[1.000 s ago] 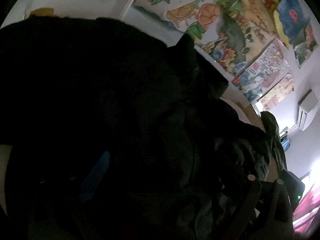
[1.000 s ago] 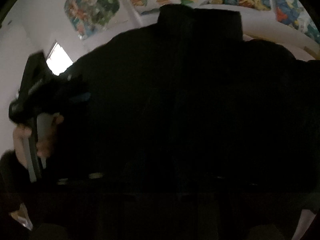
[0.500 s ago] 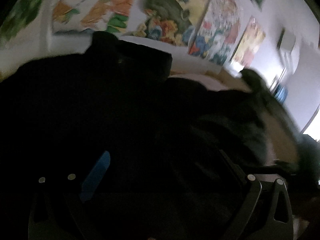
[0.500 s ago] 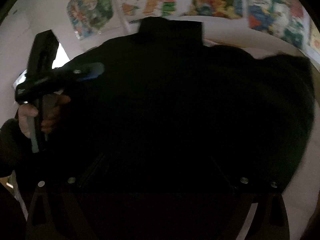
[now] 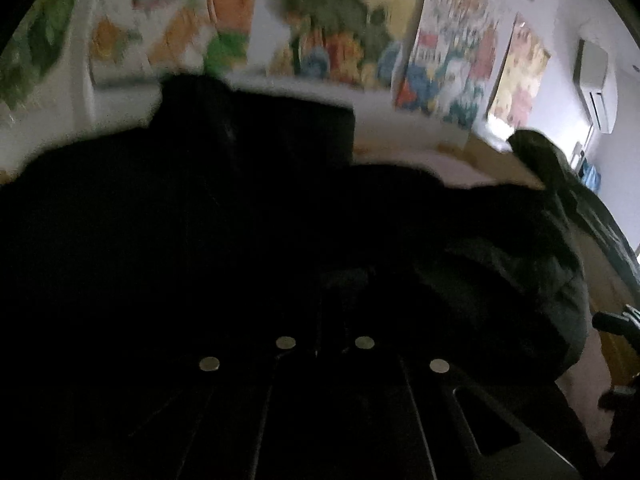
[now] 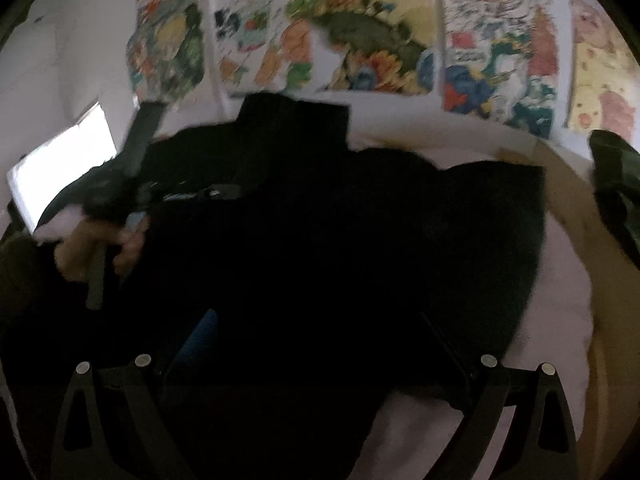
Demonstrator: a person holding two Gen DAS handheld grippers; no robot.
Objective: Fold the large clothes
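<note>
Left claw (image 5: 324, 316) just snapped fully closed over the black garment (image 5: 180, 220), grip on cloth unclear in darkness. Right claw (image 6: 316, 344) gaped wide above it, empty.

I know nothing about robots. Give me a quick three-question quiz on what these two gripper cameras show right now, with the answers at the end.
1. True or false: the right gripper has its jaws closed.
2. What colour is the garment spread on the pale sheet? A white, B black, C red.
3. What hangs on the wall behind it?

Key
1. False: the jaws stand wide apart over the cloth, having just been opening, and grip nothing.
2. B.
3. Colourful posters.
</note>
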